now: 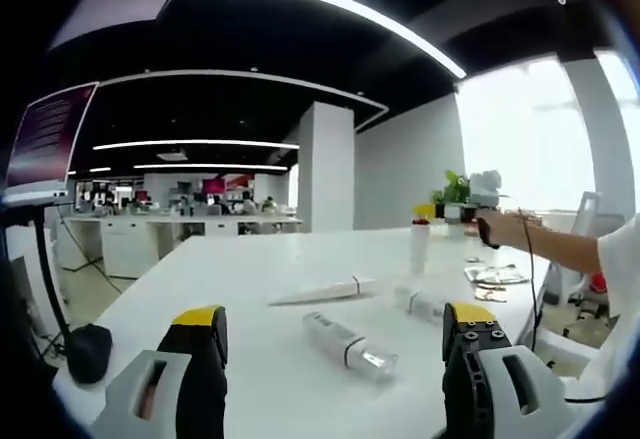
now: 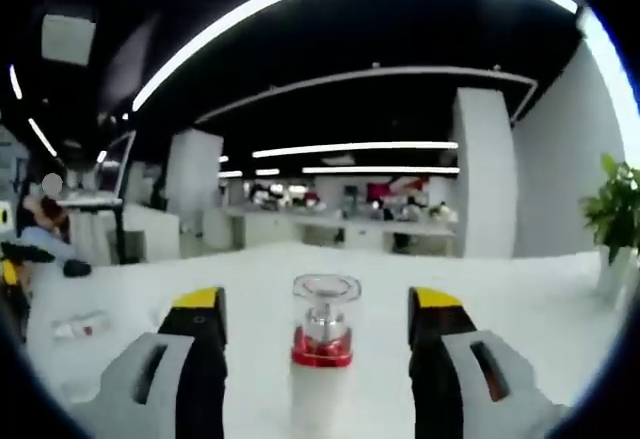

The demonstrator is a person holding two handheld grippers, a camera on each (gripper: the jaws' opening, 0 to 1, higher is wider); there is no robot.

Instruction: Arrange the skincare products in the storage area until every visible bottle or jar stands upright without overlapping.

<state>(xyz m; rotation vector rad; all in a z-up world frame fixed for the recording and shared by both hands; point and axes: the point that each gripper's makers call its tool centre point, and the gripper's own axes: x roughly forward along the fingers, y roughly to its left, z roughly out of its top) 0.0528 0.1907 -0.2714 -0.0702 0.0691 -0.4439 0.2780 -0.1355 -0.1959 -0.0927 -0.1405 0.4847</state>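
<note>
Frankly, no label is legible on the red-collared bottle [image 2: 321, 359] between the right gripper's [image 2: 316, 344] jaws.

Right claw [image 2: 315, 359] spread wide, upright clear-capped bottle [image 2: 322, 359] between its jaws, white table [image 2: 520, 309], potted plant [image 2: 618, 219]

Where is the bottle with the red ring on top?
In the right gripper view, the bottle with the red ring stands upright on the white table, between the right claw's open yellow-tipped jaws.

Upright bottle [image 2: 321, 359] base cut off by lower edge; small item [image 2: 82, 327] far left blurred, perhaps bottle.
</note>
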